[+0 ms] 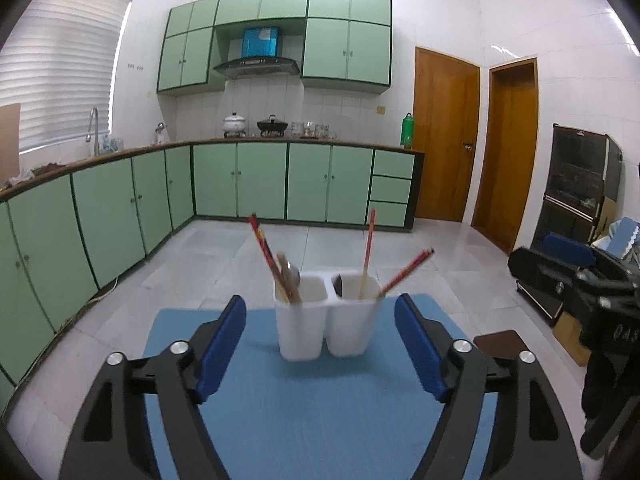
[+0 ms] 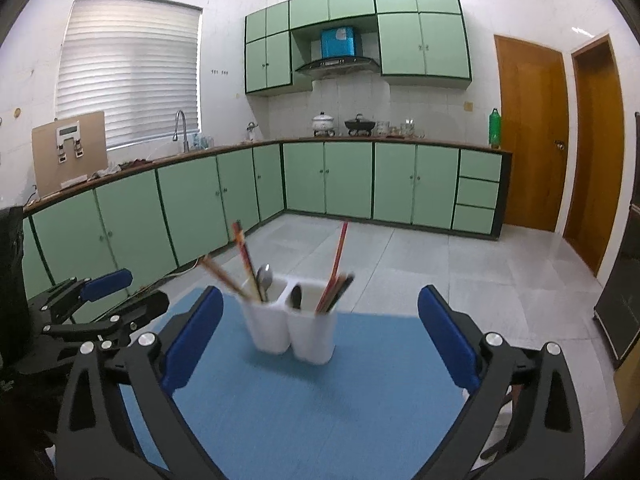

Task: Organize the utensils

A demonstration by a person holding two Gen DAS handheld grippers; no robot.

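A white two-compartment utensil holder [image 1: 327, 322] stands upright on a blue mat [image 1: 304, 412] that covers the bench, toward the mat's far edge. Its left compartment holds red chopsticks [image 1: 266, 254] leaning left, together with a metal spoon [image 2: 265, 278] and what looks like a wooden-handled piece, though the blur there makes it hard to be sure. The right compartment holds more red chopsticks [image 1: 406, 274], one nearly upright and others slanting right, plus a dark spoon [image 2: 296, 297] tucked against the divider.

The left gripper [image 1: 320, 344] hovers above the mat on the near side of the holder, its blue pads spread wide with nothing between them; the holder sits beyond the fingertips, apart from them. The right gripper [image 2: 320, 334] is likewise spread wide and empty, aimed at the same holder from slightly to the right, also clear of it. Each gripper shows at the edge of the other's view.

Behind, green cabinets [image 2: 348, 178] run along the wall under a counter with a white pot [image 2: 323, 122].
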